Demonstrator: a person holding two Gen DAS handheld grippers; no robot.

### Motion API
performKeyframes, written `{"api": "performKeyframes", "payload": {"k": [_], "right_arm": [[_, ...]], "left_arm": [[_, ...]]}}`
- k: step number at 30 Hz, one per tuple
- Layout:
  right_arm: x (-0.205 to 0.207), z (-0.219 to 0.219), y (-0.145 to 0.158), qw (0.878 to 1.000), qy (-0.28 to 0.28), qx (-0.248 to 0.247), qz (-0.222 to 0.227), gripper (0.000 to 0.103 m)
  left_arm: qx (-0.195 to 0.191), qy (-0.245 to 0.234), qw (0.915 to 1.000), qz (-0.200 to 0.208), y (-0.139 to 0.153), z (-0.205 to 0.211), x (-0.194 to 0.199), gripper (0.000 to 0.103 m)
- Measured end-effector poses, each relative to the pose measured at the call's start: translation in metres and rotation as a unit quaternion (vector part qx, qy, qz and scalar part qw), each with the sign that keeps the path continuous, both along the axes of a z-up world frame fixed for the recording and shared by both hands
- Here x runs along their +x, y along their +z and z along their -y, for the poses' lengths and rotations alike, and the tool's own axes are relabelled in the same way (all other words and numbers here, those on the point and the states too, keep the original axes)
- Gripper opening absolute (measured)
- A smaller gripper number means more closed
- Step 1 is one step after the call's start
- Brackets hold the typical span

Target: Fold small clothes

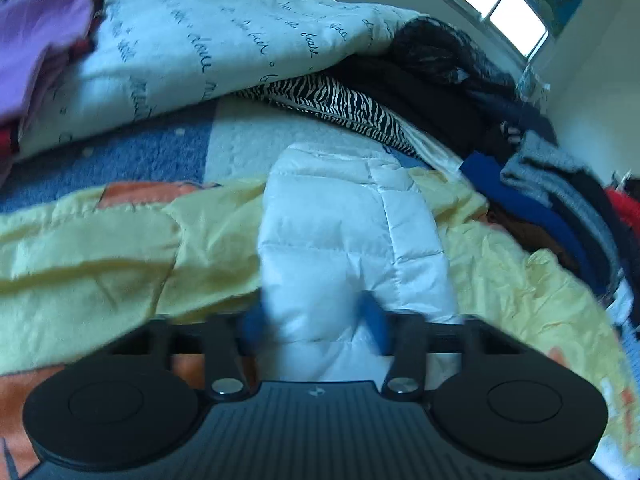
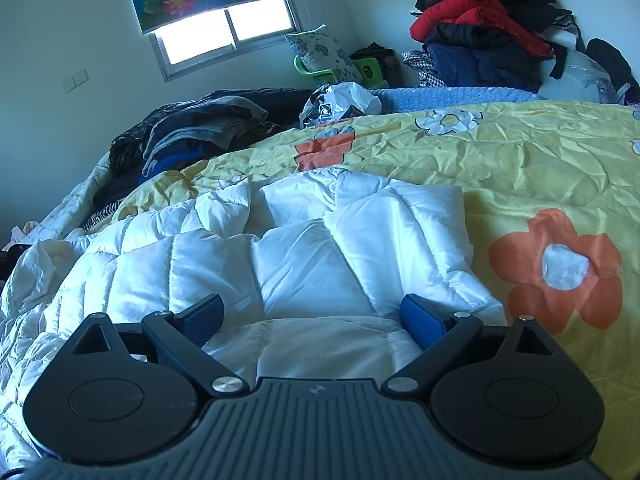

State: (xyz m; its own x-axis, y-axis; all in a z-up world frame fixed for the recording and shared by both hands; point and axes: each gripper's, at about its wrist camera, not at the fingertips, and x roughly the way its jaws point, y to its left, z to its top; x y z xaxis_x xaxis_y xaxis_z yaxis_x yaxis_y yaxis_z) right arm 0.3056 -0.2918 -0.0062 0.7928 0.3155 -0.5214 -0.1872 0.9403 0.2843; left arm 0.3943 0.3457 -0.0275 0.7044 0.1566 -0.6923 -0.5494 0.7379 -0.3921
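Where the glossy, quilted white puffer jacket [image 1: 352, 240] runs toward the left wrist camera, it narrows into a padded sleeve-like strip whose near end sits between the blue pads [image 1: 374, 320] of the left gripper [image 1: 316, 326]; the jaws stand narrow and press its sides, so this gripper has hold of it. That strip lies on a crinkled yellow bedspread [image 1: 100, 264] printed with orange flowers, with a nubby blue blanket [image 1: 132, 160] at ten o'clock and a zebra-striped cloth [image 1: 340, 104] at twelve o'clock. From the right wrist, the jacket [image 2: 280, 264] spreads broad and puffy from the centre out to eight o'clock, its stitched panels rumpled. Over it the right gripper [image 2: 314, 316] hangs with jaws wide apart, its blue pads [image 2: 420, 320] at either side of a panel, gripping nothing. Only this view shows the window [image 2: 224, 32] at eleven o'clock and the heap of red and dark clothes [image 2: 480, 28] at one o'clock.
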Motion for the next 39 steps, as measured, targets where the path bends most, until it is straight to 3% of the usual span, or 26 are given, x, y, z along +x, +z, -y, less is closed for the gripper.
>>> {"api": "performKeyframes", "payload": {"k": [3, 8, 11, 13, 16, 18, 20, 23, 28, 31, 32, 33, 35, 37, 39], "right_arm": [[0.000, 0.000, 0.000, 1.000, 0.000, 0.000, 0.000, 0.097], [0.000, 0.000, 0.000, 1.000, 0.000, 0.001, 0.000, 0.097], [0.000, 0.000, 0.000, 1.000, 0.000, 0.003, 0.000, 0.097], [0.000, 0.000, 0.000, 1.000, 0.000, 0.004, 0.000, 0.097], [-0.001, 0.001, 0.000, 1.000, 0.000, 0.010, 0.001, 0.097], [0.000, 0.002, 0.000, 1.000, 0.000, 0.013, 0.001, 0.097], [0.000, 0.002, 0.000, 1.000, 0.000, 0.016, 0.001, 0.097], [0.000, 0.004, 0.000, 1.000, 0.000, 0.019, 0.001, 0.097], [0.000, 0.008, -0.002, 1.000, -0.002, 0.029, 0.000, 0.096], [0.001, 0.010, -0.002, 0.999, -0.002, 0.033, 0.000, 0.096], [0.001, 0.010, -0.002, 0.999, -0.002, 0.035, 0.000, 0.096], [0.001, 0.011, -0.002, 0.999, -0.003, 0.035, 0.000, 0.096], [0.001, 0.012, -0.003, 0.999, -0.002, 0.040, 0.000, 0.096], [0.002, 0.015, -0.003, 0.999, -0.003, 0.052, -0.001, 0.096], [0.003, 0.020, -0.004, 0.998, -0.003, 0.067, -0.003, 0.096]], "left_arm": [[0.025, 0.005, 0.9997, 0.000, 0.008, 0.006, -0.005, 0.015], [0.088, 0.040, 0.9947, 0.035, 0.054, 0.027, -0.028, 0.011], [0.157, 0.030, 0.9823, 0.097, 0.106, 0.065, -0.051, 0.011], [0.182, -0.009, 0.9719, 0.149, 0.140, 0.103, -0.073, 0.011], [0.200, -0.108, 0.9494, 0.217, 0.172, 0.173, -0.109, 0.011], [0.228, -0.195, 0.9226, 0.243, 0.176, 0.227, -0.131, 0.011], [0.251, -0.274, 0.8959, 0.243, 0.164, 0.279, -0.147, 0.011], [0.249, -0.363, 0.8717, 0.217, 0.131, 0.342, -0.159, 0.011], [0.249, -0.454, 0.8490, 0.105, 0.069, 0.412, -0.160, 0.012], [0.268, -0.478, 0.8333, 0.069, 0.051, 0.427, -0.169, 0.024], [0.275, -0.485, 0.8270, 0.073, 0.051, 0.428, -0.175, 0.041], [0.275, -0.492, 0.8225, 0.077, 0.052, 0.428, -0.180, 0.070], [0.269, -0.492, 0.8220, 0.098, 0.056, 0.419, -0.193, 0.095], [0.254, -0.484, 0.8260, 0.139, 0.062, 0.408, -0.212, 0.095], [0.244, -0.449, 0.8412, 0.176, 0.067, 0.401, -0.226, 0.095]]}}
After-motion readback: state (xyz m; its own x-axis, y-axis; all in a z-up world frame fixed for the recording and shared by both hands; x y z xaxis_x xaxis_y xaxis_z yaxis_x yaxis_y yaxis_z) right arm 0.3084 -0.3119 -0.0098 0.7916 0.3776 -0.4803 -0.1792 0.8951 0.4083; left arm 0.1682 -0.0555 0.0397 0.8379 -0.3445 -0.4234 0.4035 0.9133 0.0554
